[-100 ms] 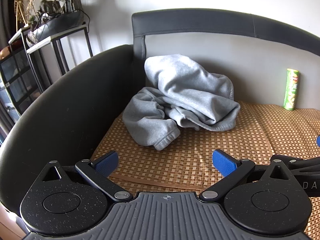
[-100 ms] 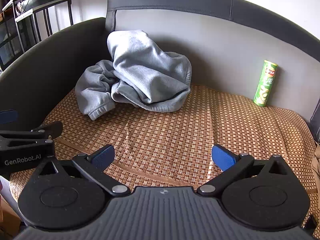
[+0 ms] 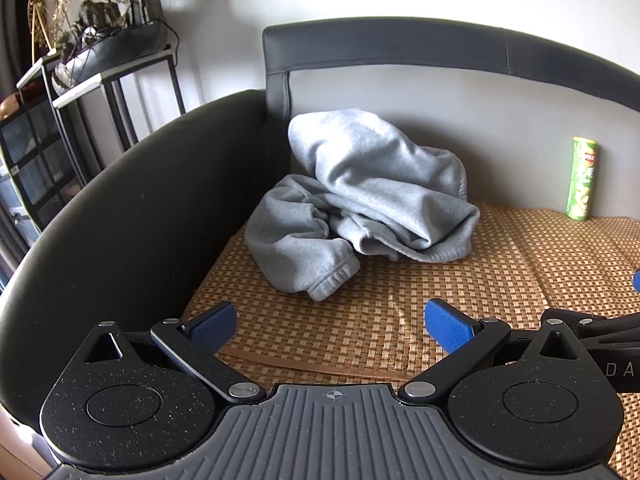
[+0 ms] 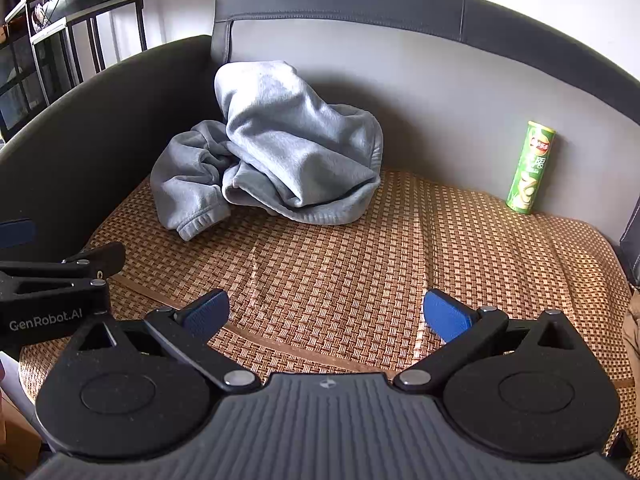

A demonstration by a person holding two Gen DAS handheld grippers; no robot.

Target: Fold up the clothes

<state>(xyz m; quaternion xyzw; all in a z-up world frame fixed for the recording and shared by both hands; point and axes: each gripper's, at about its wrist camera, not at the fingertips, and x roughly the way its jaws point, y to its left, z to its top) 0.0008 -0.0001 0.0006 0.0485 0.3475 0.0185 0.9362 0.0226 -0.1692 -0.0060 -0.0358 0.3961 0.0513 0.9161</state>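
Note:
A crumpled light-grey sweatshirt (image 3: 360, 196) (image 4: 276, 152) lies heaped in the sofa's back left corner, partly leaning on the backrest, one cuffed sleeve (image 3: 332, 280) trailing forward. My left gripper (image 3: 330, 322) hovers open over the woven seat mat, well short of the garment, nothing between its blue pads. My right gripper (image 4: 326, 312) is open too, beside the left one and empty. Part of the left gripper (image 4: 60, 280) shows at the right wrist view's left edge.
A woven bamboo mat (image 4: 360, 264) covers the seat of a dark sofa with a curved left armrest (image 3: 132, 216) and grey backrest (image 4: 440, 92). A green crisp tube (image 4: 530, 166) stands upright at the back right. A metal shelf with plants (image 3: 100, 60) stands beyond the armrest.

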